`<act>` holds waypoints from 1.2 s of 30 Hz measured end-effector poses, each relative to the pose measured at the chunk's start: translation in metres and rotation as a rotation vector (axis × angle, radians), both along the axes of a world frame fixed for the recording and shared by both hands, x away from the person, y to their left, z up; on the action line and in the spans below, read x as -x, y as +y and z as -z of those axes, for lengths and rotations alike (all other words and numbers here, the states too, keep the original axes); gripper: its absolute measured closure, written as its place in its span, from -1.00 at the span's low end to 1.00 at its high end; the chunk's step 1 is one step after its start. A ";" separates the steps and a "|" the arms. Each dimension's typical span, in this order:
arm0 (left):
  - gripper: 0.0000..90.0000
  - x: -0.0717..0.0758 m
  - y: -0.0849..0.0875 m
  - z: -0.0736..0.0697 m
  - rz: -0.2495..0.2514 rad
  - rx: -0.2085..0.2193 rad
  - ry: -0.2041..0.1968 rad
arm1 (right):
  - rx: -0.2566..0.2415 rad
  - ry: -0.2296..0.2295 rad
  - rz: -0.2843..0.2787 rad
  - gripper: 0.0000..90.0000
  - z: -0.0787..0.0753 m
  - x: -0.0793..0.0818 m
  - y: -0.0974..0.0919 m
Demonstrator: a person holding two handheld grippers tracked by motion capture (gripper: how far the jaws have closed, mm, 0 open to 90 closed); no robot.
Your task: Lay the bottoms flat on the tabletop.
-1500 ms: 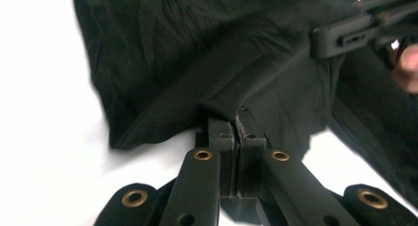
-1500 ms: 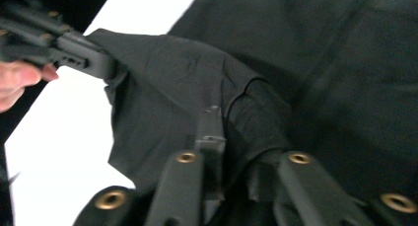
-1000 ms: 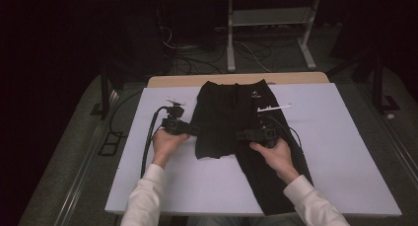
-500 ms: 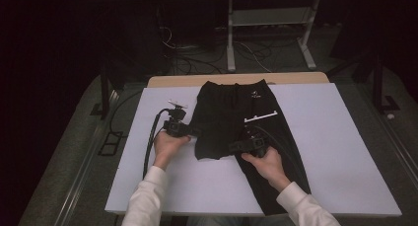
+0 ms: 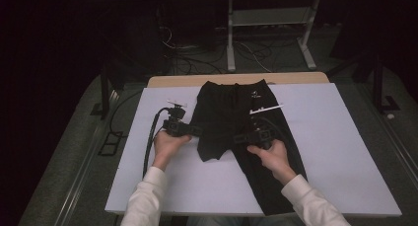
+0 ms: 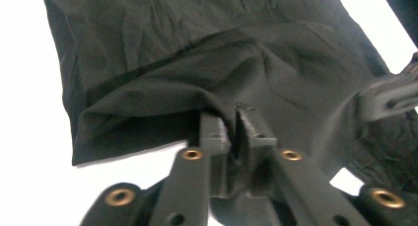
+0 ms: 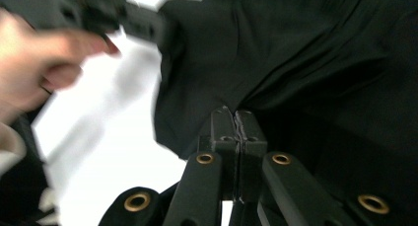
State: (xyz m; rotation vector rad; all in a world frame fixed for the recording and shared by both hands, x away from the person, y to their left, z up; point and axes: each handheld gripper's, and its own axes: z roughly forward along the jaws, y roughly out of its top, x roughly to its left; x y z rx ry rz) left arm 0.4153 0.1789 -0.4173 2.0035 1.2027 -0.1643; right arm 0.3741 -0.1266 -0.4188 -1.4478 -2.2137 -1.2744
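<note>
Black trousers (image 5: pixel 229 110) lie flat on the white board (image 5: pixel 335 152), waistband at the far side. One leg runs down to the near edge, while the other ends short near the middle. My left gripper (image 5: pixel 193 131) is shut on the left edge of the short leg, and the pinched black cloth (image 6: pixel 276 73) bunches at its jaws. My right gripper (image 5: pixel 237 137) is shut on the cloth (image 7: pixel 296 53) between the two legs. From the left gripper view the right gripper (image 6: pixel 389 95) appears at the right; in the right gripper view the left gripper (image 7: pixel 123 16) and its hand (image 7: pixel 44 63) sit at top left.
A white strip (image 5: pixel 266 109) and a small white logo (image 5: pixel 255 94) mark the trousers. The board rests on a wooden table (image 5: pixel 296 78). Behind stand a metal frame (image 5: pixel 268 23) and floor cables (image 5: pixel 197 58). A black cable (image 5: pixel 150 142) trails from the left gripper.
The right hand dipped left and toward the person with the cloth, then came back; the white strip shifted with it. The left gripper has hardly moved.
</note>
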 end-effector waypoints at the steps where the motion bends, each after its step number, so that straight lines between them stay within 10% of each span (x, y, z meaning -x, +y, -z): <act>1: 0.57 0.001 0.000 -0.001 0.000 0.006 -0.005 | -0.016 -0.002 0.011 0.96 -0.004 -0.002 -0.005; 11: 0.07 0.022 -0.012 0.001 0.048 0.021 -0.051 | -0.078 0.041 0.147 0.96 -0.005 -0.028 -0.053; 21: 0.08 0.035 -0.027 0.020 0.101 0.042 0.024 | -0.090 0.052 0.180 0.96 -0.003 -0.034 -0.063; 36: -0.03 0.063 -0.081 0.019 0.368 -0.075 -0.246 | -0.092 0.057 0.180 0.96 0.000 -0.035 -0.063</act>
